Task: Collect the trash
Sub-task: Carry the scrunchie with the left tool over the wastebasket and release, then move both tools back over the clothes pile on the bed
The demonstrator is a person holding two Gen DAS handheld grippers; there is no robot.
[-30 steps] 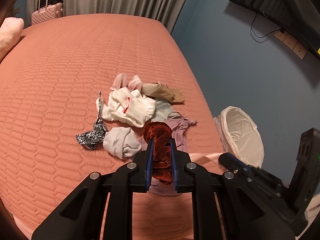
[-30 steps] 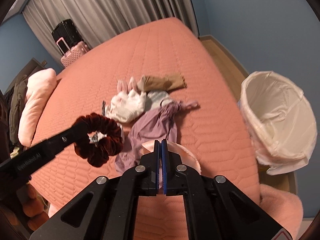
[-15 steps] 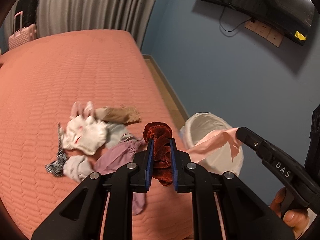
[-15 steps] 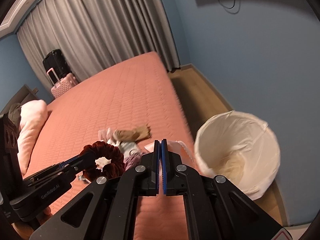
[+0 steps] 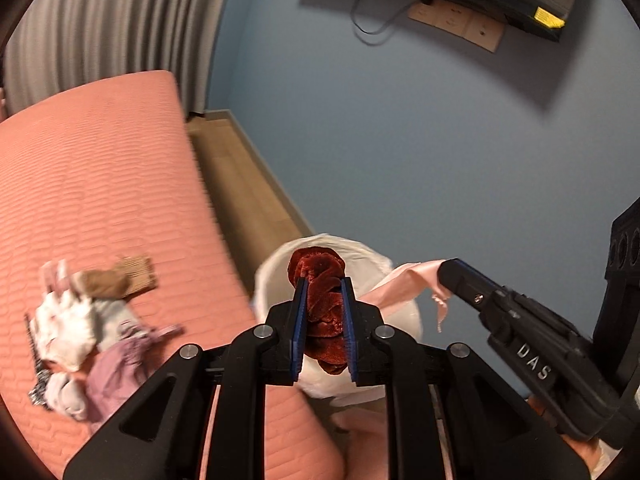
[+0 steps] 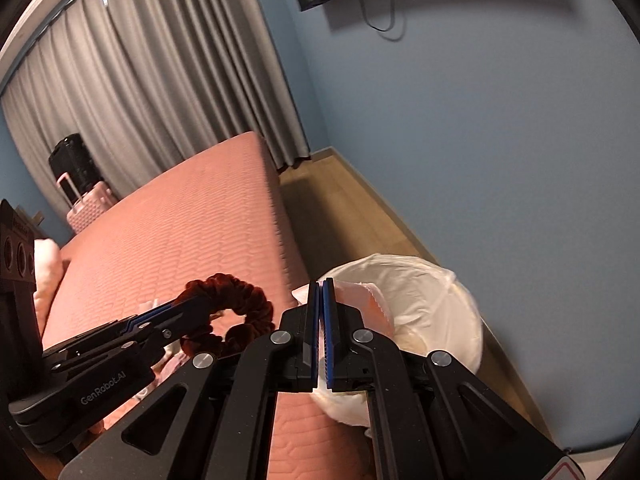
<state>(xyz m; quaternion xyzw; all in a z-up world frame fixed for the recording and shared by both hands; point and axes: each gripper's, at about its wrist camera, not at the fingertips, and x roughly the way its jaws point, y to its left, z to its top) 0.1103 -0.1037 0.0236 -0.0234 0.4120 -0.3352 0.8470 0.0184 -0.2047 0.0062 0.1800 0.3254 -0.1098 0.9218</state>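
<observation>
My left tool [image 5: 323, 292] is clamped on a dark red velvet scrunchie [image 5: 320, 312], which bulges out above and below the blue pads and, in the left wrist view, sits in line with the mouth of the white-lined trash bin [image 5: 276, 276]. From the right wrist view the same scrunchie [image 6: 236, 304] shows as a full ring gripped at its near edge, held above the bed's edge, just left of the bin [image 6: 432, 300]. My right tool [image 6: 321, 292] has its pads pressed together on a thin strip of pale pink fabric [image 6: 360, 300]; the cloth spills out past the fingertips over the bin's rim. In the left wrist view that pink fabric [image 5: 404, 284] stretches from the right tool's tip [image 5: 450, 272] across the bin's right side, with a frayed end dangling. The bin stands on the wooden floor [image 5: 244, 200] between the bed [image 5: 100, 184] and the blue wall [image 5: 420, 140]. On the salmon quilted bedspread, well to the left of the bin, lies a loose pile of clothes [image 5: 84, 328]: white, lilac, tan and a patterned black-and-white piece, blurred. Grey curtains [image 6: 160, 92] hang behind the bed, and a pink suitcase [image 6: 86, 208] stands at its far end.
</observation>
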